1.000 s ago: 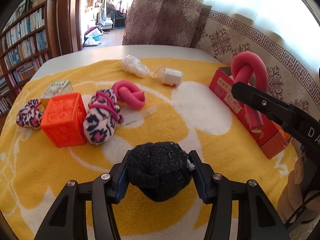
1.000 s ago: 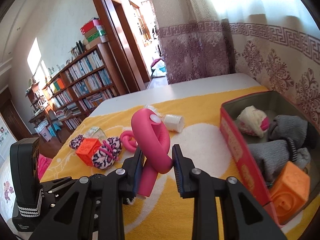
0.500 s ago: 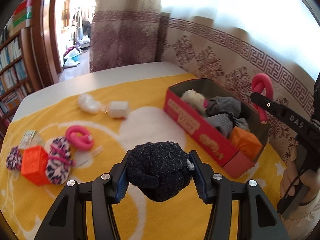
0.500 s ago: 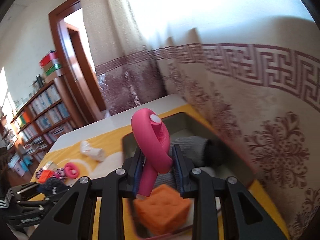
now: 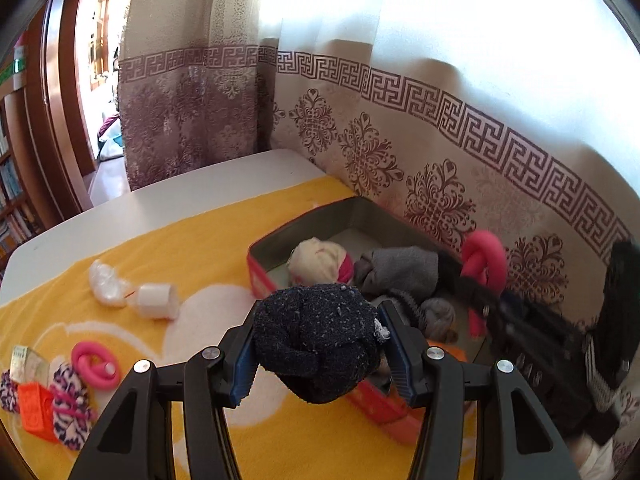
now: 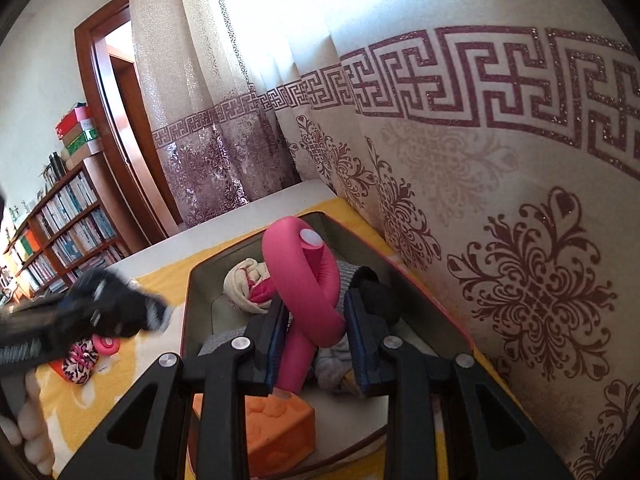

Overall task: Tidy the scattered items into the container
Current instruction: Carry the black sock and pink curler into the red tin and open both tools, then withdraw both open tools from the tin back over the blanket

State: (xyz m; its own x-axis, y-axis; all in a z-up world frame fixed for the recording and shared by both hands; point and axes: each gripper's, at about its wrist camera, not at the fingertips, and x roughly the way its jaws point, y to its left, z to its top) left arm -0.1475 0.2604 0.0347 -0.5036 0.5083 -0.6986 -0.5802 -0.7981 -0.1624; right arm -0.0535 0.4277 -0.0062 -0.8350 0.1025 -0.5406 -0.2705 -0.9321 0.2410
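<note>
My left gripper (image 5: 320,348) is shut on a dark knitted sock ball (image 5: 316,340), held above the near wall of the red tin box (image 5: 262,258). Over the box's inside, my right gripper (image 6: 314,332) is shut on a knotted pink foam roller (image 6: 308,280), seen blurred at the box's far side in the left wrist view (image 5: 482,264). Inside the box lie a cream and pink sock ball (image 6: 244,284), grey socks (image 5: 400,268) and an orange block (image 6: 280,428). The left gripper (image 6: 120,312) shows blurred at the left of the right wrist view.
On the yellow towel (image 5: 180,236) lie a white bottle (image 5: 156,300), crumpled plastic (image 5: 105,282), a second pink roller (image 5: 94,364), leopard-print sock balls (image 5: 70,400), an orange cube (image 5: 34,410) and a small carton (image 5: 24,360). A patterned curtain (image 6: 500,200) hangs right behind the box. Bookshelves (image 6: 68,228) stand at left.
Both grippers have swung right toward the box. The left one now holds the dark sock ball at its near wall. The right one has carried the pink roller over the box's inside.
</note>
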